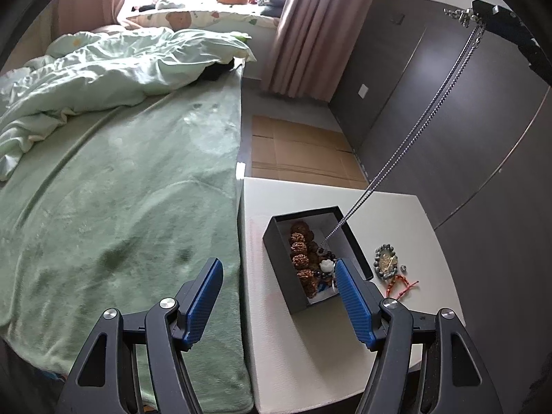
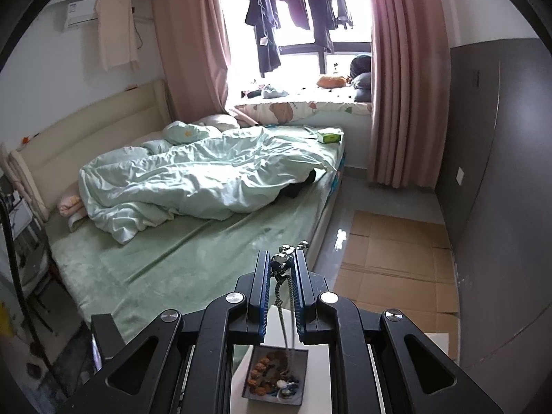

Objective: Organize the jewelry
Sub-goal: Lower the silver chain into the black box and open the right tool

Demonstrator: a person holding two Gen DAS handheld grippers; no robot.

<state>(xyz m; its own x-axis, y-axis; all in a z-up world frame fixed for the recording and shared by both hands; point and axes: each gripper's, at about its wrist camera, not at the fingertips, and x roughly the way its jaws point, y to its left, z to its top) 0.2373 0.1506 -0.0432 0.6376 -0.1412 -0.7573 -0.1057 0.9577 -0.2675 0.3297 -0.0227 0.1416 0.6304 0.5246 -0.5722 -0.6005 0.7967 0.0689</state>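
A black open box [image 1: 276, 238] on the white table [image 1: 310, 345] holds brown knobbly beads [image 1: 299, 252], dark beads and a white charm. My right gripper [image 1: 474, 10] is high at the upper right, shut on a silver chain necklace [image 1: 424, 117] whose lower end hangs into the box. In the right wrist view the necklace [image 2: 284, 262] is pinched between the blue pads of the right gripper [image 2: 282, 258], and the chain drops to the box [image 2: 303, 372] below. My left gripper [image 1: 277, 269] stands open and empty, its right finger [image 1: 352, 296] beside the box's near edge.
A grey-green bead bracelet [image 1: 386, 262], a small silver piece [image 1: 403, 269] and an orange-red cord bracelet [image 1: 402, 284] lie on the table right of the box. A green-covered bed [image 1: 120, 189] borders the table on the left. Flattened cardboard [image 1: 296, 151] covers the floor beyond; dark wardrobe doors [image 1: 483, 138] stand at right.
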